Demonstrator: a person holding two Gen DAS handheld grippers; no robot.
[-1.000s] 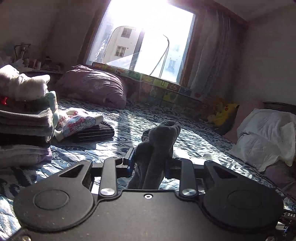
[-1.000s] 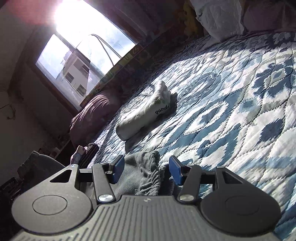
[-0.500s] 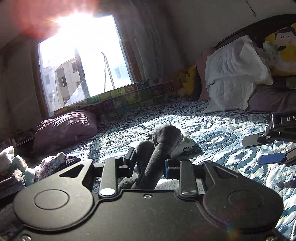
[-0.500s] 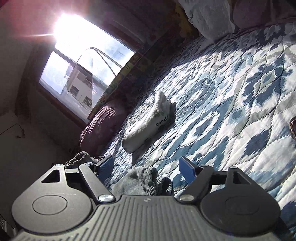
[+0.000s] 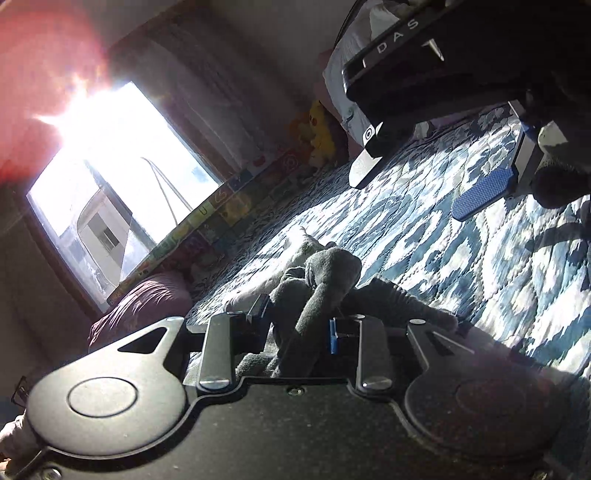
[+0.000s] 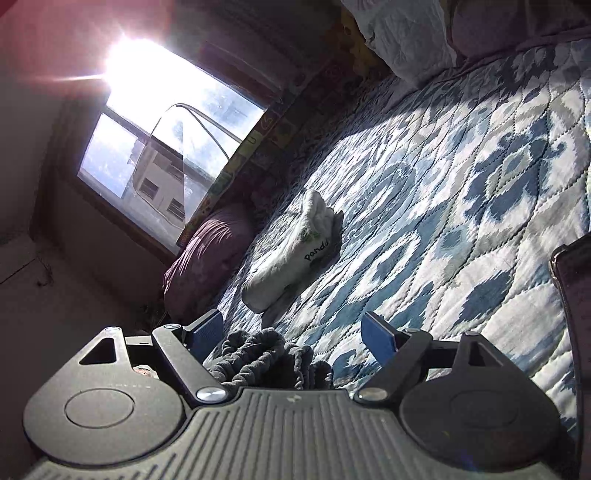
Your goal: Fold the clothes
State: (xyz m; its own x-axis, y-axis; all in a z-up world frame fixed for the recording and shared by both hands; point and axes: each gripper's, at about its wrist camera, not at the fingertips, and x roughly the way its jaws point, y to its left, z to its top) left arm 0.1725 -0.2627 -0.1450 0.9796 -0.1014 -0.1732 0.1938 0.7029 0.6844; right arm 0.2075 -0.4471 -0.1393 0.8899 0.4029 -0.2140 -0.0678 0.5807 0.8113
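My left gripper [image 5: 297,321] is shut on a dark grey sock [image 5: 325,277], which bunches up between its pads and trails onto the blue patterned quilt [image 5: 480,258]. My right gripper [image 6: 291,332] is open, its blue pads spread wide, with the ribbed cuff of the grey sock [image 6: 269,358] lying loose between them. In the left wrist view the right gripper [image 5: 424,177] hangs at the upper right, above the quilt. A white sock [image 6: 291,251] printed "panda" lies on the quilt [image 6: 461,184] beyond the right gripper.
A purple pillow [image 6: 207,258] lies by the bright window [image 6: 166,147]. White pillows [image 6: 406,33] sit at the head of the bed. A yellow plush toy [image 5: 317,136] leans near the colourful window ledge. A dark object [image 6: 572,332] stands at the right edge.
The right gripper opened and let go of the grey sock's cuff. The left gripper, still shut on the sock, swung right and tilted; the folded stack left its view.
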